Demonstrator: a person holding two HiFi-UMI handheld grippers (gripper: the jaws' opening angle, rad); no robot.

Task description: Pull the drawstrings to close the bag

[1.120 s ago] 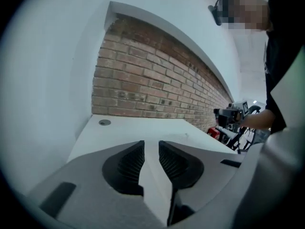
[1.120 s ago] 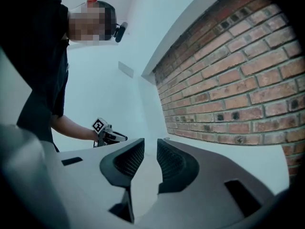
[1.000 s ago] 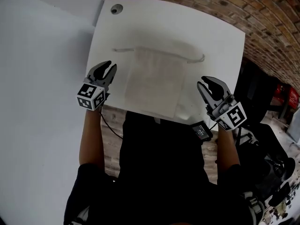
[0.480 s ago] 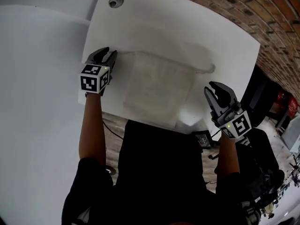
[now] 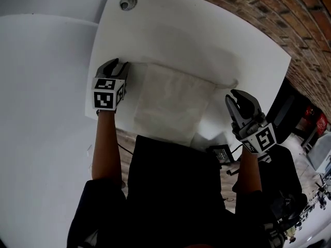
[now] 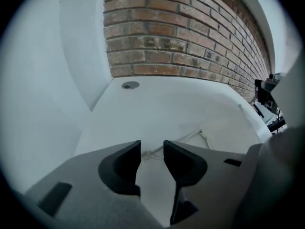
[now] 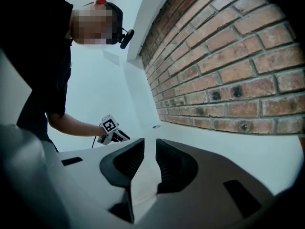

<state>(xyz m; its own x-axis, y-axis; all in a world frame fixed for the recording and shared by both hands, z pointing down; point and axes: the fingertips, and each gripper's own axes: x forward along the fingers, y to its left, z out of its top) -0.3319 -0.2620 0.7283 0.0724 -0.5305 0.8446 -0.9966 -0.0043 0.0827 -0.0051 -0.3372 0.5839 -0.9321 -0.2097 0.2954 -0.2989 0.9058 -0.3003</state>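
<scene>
We have one white bag [image 5: 173,99] lying flat on the one white desk [image 5: 196,35], its lower end at the near edge and its mouth towards the brick wall [image 5: 269,9]. Two cords to count: the left drawstring [image 6: 182,138] trails off the bag's upper left corner, and the right drawstring [image 5: 227,82] loops out faintly at the upper right corner.

Two tools are in play. The left tool [image 5: 118,63] is down at that upper left corner, pointing steeply at the desk. Its jaws have just been opening and now stand wide apart. In the left gripper view the left drawstring lies on the desk just past the tips, in line with the gap. The pads are not pressing on it, so we call that tool empty.

The right tool [image 5: 237,96] hangs beside the bag's right edge, near the desk's right border. Its jaws are parted by a narrow gap with nothing between them, and it is well short of the right drawstring.

There is one round hole [image 5: 128,3] in the desk's far left corner.
</scene>
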